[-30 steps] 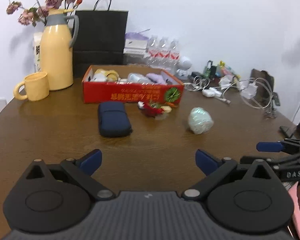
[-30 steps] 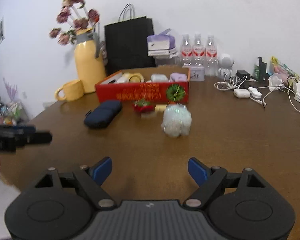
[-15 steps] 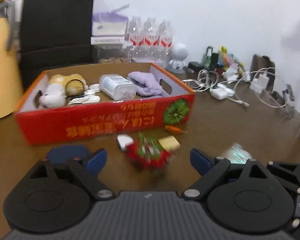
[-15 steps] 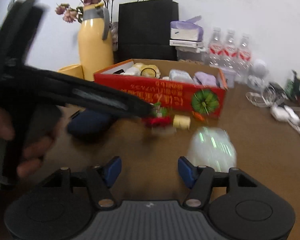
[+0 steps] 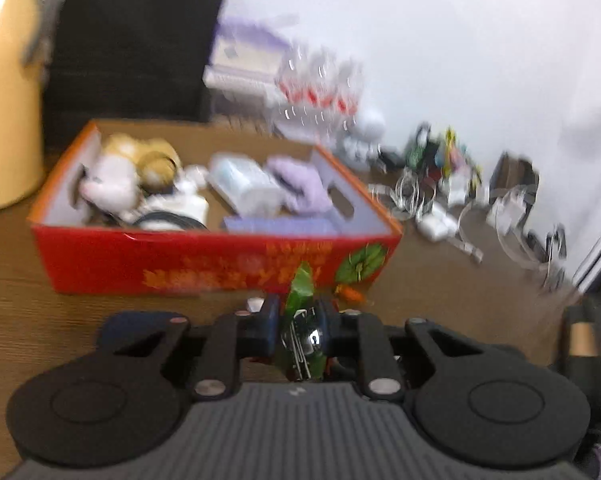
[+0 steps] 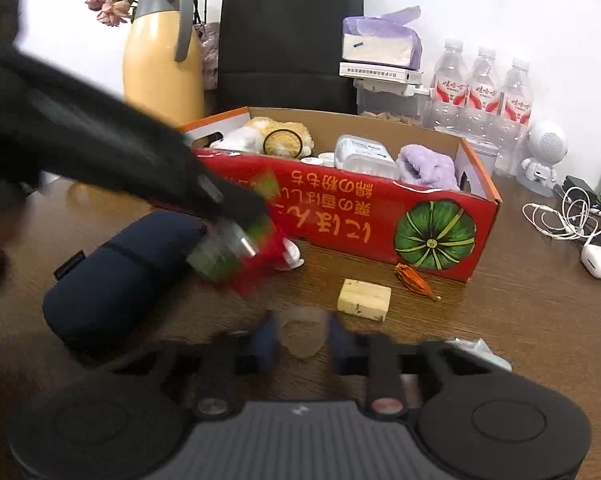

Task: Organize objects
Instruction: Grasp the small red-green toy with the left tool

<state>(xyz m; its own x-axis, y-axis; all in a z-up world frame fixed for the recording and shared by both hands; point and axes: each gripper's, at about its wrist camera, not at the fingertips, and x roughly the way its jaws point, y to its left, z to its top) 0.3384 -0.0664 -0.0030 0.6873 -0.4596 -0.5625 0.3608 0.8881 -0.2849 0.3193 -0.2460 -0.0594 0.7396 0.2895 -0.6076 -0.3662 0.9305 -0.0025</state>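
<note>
Jaws first: the left gripper (image 5: 299, 330), low in the middle of the left wrist view, is clenched on a small crinkly packet (image 5: 302, 320), green and red with a shiny foil patch, whose green tip sticks up between the blue pads. From the right wrist view the same packet (image 6: 236, 256) hangs blurred at centre left, lifted just clear of the bench (image 6: 500, 320) and just in front of the red box (image 6: 380, 216). The right gripper (image 6: 302, 340), at bottom centre of its own view, has its jaws drawn close around a pale, translucent wrapped bundle (image 6: 300, 334); blur makes it impossible to tell whether the pads truly grip it or only bracket it. The box fills the middle of both views and already holds a plush toy (image 6: 276, 138), a white tub (image 6: 364, 156) and a lilac cloth (image 6: 426, 166). Loose on the bench near its front wall lie a navy pouch (image 6: 116, 276) at left, a yellow block (image 6: 364, 294) and an orange scrap (image 6: 414, 280) at centre right. The packet looks light, thin and floppy, with slick film that may slide between the pads, so a hold across its fuller middle seems safer than at a corner. The bundle appears soft, light and squashable; a gentle squeeze across its widest part should do. The pouch looks padded and bulkier, best pinched across its narrow width.
</note>
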